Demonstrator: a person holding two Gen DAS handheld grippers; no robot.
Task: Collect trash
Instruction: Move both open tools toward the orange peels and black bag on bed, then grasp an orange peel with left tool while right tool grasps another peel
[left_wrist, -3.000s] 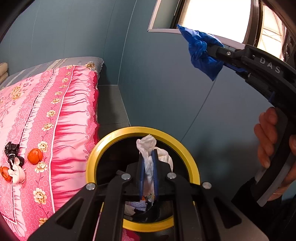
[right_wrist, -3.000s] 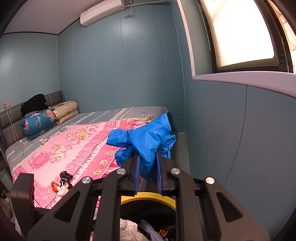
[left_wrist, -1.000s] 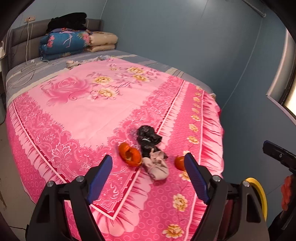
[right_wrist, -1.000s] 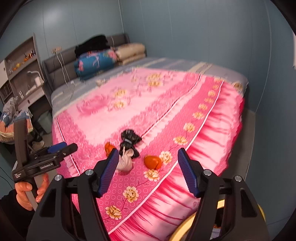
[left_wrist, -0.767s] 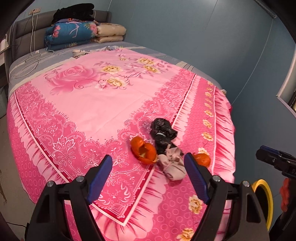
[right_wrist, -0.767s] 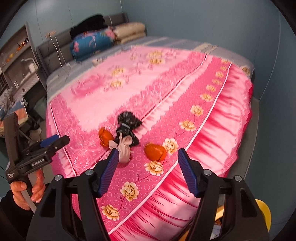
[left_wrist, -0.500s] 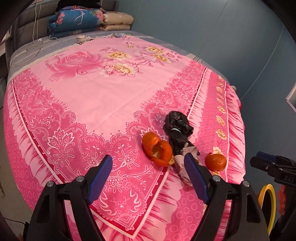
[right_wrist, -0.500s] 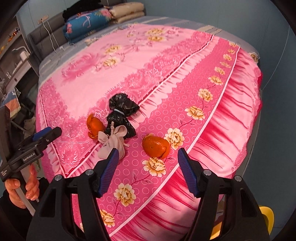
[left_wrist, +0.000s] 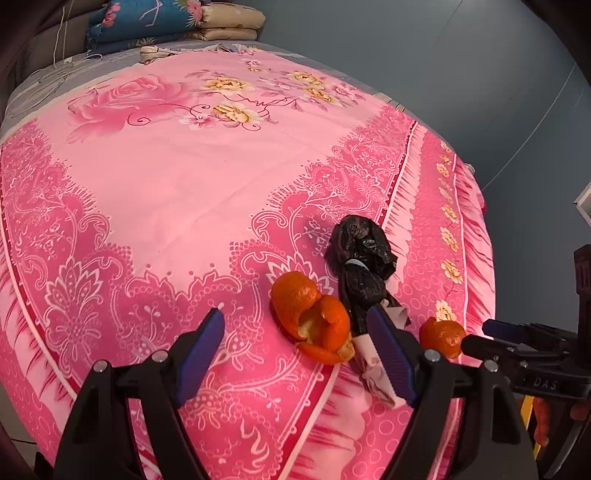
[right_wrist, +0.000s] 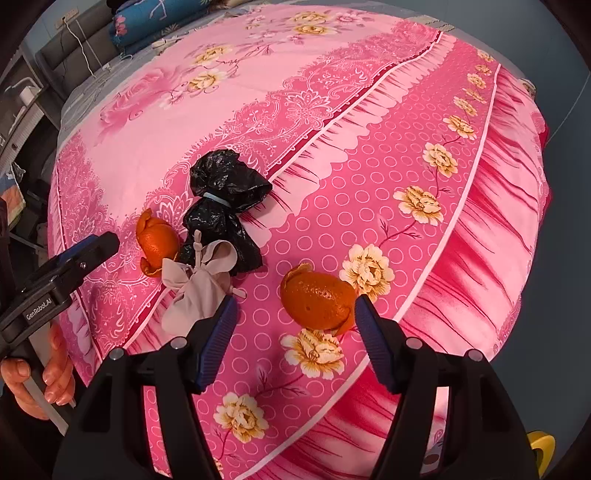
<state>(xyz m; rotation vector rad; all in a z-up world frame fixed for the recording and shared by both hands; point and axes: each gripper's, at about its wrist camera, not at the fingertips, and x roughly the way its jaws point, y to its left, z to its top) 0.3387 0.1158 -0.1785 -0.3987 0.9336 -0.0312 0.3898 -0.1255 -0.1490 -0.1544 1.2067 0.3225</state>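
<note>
Left wrist view: the left gripper (left_wrist: 295, 343) is spread wide with nothing in it, above a pink flowered bed cover (left_wrist: 177, 177). Just past it lie a curled orange peel (left_wrist: 314, 317), a tied black plastic bag (left_wrist: 360, 262) and a small beige tied bag (left_wrist: 376, 373), all touching. A second orange peel (left_wrist: 441, 338) sits to the right.

Right wrist view: the right gripper (right_wrist: 293, 332) is spread open and empty, with the second orange peel (right_wrist: 319, 297) just ahead between its fingers. The left gripper (right_wrist: 92, 247) is at far left.
</note>
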